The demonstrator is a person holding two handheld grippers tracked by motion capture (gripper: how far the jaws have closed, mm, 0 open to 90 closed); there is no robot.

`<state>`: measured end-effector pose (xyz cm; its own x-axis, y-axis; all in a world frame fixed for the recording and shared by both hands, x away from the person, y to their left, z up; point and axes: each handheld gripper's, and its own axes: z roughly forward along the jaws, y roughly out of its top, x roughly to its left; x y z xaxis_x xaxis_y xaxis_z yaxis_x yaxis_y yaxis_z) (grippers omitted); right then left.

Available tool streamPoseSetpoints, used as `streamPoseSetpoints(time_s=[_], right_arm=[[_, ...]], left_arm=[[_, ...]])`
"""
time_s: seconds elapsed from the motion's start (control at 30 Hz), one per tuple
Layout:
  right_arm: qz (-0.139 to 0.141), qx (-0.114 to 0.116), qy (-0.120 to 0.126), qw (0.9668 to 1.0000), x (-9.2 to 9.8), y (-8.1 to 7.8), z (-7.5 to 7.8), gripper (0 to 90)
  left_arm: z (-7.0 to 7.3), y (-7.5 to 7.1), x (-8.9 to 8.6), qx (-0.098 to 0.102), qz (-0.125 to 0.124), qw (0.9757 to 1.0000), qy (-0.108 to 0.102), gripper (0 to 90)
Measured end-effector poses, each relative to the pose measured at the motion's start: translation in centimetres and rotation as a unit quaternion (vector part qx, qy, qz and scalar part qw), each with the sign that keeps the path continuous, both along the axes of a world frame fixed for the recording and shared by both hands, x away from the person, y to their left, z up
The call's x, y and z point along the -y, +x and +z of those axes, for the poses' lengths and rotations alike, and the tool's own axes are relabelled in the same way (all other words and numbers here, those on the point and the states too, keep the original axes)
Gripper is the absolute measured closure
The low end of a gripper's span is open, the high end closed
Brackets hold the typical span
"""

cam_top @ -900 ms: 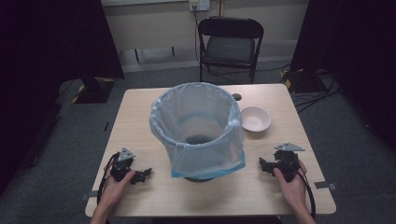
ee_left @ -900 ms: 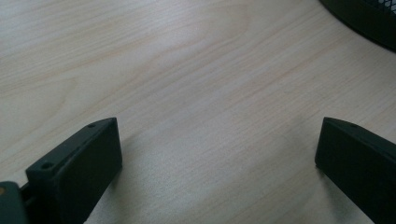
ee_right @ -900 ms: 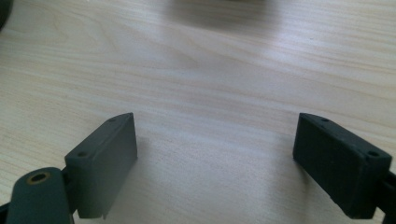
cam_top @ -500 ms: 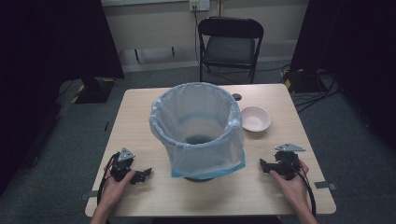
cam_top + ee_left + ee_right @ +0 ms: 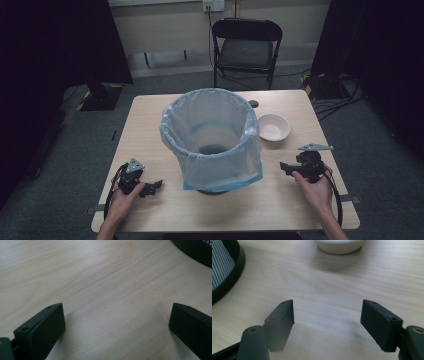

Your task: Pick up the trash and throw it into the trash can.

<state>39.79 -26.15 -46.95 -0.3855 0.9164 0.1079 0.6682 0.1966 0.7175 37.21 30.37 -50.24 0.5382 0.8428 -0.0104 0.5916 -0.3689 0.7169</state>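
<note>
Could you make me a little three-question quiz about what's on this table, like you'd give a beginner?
1. True or false: the plastic liner hangs over the rim of the bin in the middle of the table.
2. On which side of the bin does the white bowl stand, as the high view shows it?
A. left
B. right
C. inside it
3. What lies between the pads of the left gripper and of the right gripper?

Key:
1. True.
2. B; it stands apart from the bin, farther up the table than the right gripper.
3. Nothing but bare tabletop; both grippers are open and hold nothing.
</note>
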Motion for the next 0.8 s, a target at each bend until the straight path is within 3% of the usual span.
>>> streamPoseSetpoints(time_s=[0.17, 0.23, 0.3, 0.4, 0.53, 0.8], right_arm=[[0.011, 0.009, 0.016, 0.9998, 0.3, 1.3, 1.0, 28.9], [0.01, 0.014, -0.004, 0.9999, 0.4, 2.4, 1.8, 28.1], [0.005, 0.017, -0.006, 0.9998, 0.5, 2.7, 2.2, 28.0], [0.002, 0.023, -0.003, 0.9997, 1.1, 4.8, 3.4, 24.1], [0.003, 0.02, -0.008, 0.9998, 1.4, 6.9, 3.7, 23.4], [0.015, 0.004, -0.01, 0.9998, 1.1, 11.1, 3.4, 33.9]], left_arm=[[0.0, 0.0, 0.0, 0.0, 0.0, 1.0, 0.0, 0.0], [0.0, 0.0, 0.0, 0.0, 0.0, 1.0, 0.0, 0.0], [0.0, 0.0, 0.0, 0.0, 0.0, 1.0, 0.0, 0.0], [0.0, 0.0, 0.0, 0.0, 0.0, 1.0, 0.0, 0.0], [0.0, 0.0, 0.0, 0.0, 0.0, 1.0, 0.0, 0.0], [0.0, 0.0, 0.0, 0.0, 0.0, 1.0, 0.0, 0.0]])
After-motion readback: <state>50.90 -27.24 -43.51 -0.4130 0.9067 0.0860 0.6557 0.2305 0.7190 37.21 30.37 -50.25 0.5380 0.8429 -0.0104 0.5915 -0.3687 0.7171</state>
